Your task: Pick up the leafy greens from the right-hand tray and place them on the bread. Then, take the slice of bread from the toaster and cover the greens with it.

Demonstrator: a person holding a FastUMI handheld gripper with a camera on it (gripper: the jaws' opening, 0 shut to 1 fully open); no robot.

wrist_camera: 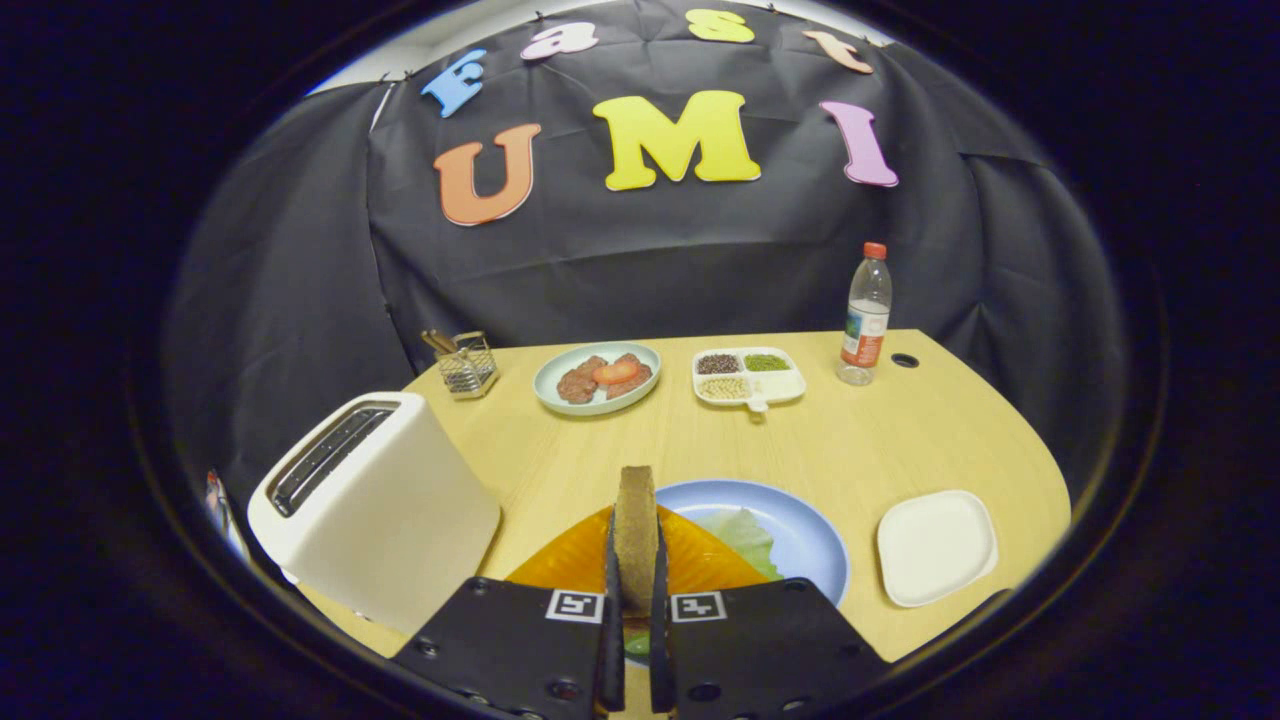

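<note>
Tongs (pixel 635 600) clamped on the bread slice (pixel 635 535), held on edge above the blue plate (pixel 800 530) at the table's (pixel 850 440) near edge. Toaster (pixel 375 510) stands at the left edge. Leafy greens (pixel 745 535) lie on the plate (partly hidden).

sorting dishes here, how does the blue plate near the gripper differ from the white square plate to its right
The blue plate is round; the white plate is square with rounded corners. The blue plate holds leafy greens; the white plate is bare. The blue plate lies beneath the bread slice clamped in the gripper; the white plate sits apart. Both rest on the table.
</note>
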